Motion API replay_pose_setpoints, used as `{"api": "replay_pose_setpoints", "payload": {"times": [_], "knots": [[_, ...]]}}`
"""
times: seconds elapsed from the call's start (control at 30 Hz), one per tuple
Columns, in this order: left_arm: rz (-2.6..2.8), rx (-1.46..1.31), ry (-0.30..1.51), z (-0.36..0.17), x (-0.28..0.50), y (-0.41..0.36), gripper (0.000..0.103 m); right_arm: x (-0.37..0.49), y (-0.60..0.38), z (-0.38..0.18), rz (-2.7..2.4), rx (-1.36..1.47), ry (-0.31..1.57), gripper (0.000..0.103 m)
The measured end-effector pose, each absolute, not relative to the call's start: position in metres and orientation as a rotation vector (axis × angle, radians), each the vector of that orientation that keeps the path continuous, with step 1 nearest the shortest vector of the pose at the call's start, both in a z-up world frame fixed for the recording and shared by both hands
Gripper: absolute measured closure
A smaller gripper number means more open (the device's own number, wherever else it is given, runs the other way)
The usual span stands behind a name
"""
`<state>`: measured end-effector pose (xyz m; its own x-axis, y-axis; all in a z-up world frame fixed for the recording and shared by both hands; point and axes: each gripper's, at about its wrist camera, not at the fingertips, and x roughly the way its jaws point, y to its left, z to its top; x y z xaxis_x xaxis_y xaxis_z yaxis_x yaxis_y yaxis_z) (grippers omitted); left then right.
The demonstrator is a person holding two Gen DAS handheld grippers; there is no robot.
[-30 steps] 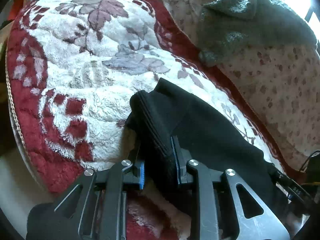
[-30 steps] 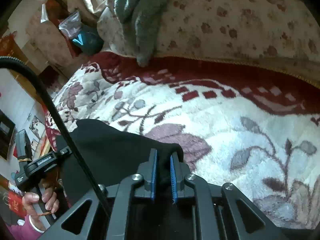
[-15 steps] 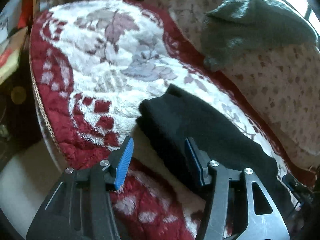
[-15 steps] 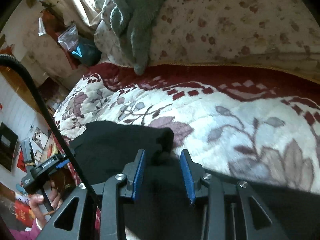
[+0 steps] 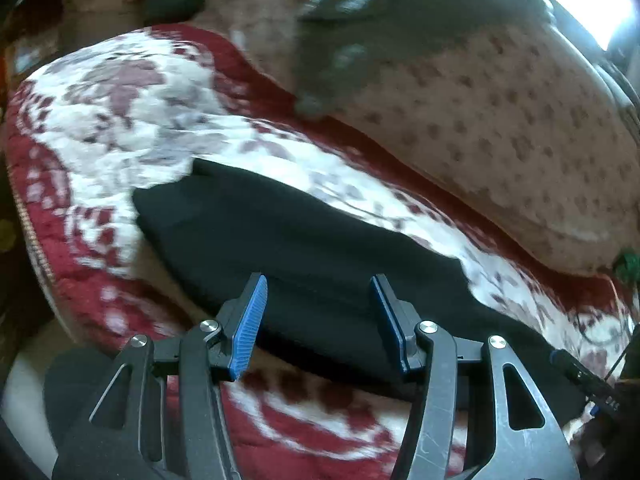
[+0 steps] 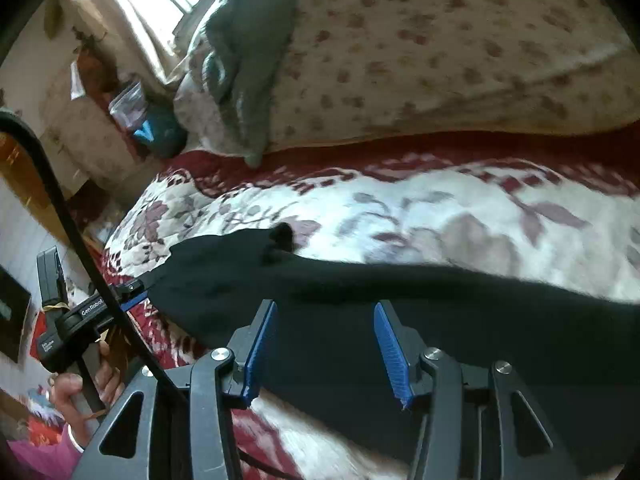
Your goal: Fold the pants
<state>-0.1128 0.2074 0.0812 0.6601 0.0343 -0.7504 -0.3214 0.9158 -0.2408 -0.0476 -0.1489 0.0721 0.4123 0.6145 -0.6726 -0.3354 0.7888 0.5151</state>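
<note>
The black pants (image 5: 304, 248) lie as a long folded band on the red-and-white floral blanket (image 5: 120, 128). My left gripper (image 5: 320, 316) is open and empty, its blue pads just above the near edge of the pants. In the right wrist view the pants (image 6: 400, 312) stretch across the blanket (image 6: 440, 216), with one end bunched at the middle. My right gripper (image 6: 326, 344) is open and empty over the pants. The left gripper (image 6: 76, 320) and the hand holding it also show at the left of that view.
A grey knitted garment (image 5: 400, 32) lies on a beige spotted cover (image 5: 500, 140) behind the blanket; both show in the right wrist view (image 6: 252, 56). Bags and clutter (image 6: 156, 124) sit at the bed's far corner. The blanket's edge (image 5: 36, 240) drops off at left.
Both grippers were shut on the ends of the pants, then opened and let go. Both have pulled back, and the pants now lie flat on the blanket.
</note>
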Motion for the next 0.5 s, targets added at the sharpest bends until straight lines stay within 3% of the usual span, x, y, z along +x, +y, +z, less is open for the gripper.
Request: {"api": "replay_pose_setpoints", "payload": {"times": [0.5], "knots": [[-0.02, -0.244, 0.947, 0.06, -0.088, 0.105, 0.05, -0.095, -0.269, 0.068, 0.37, 0.412, 0.957, 0.053]]}}
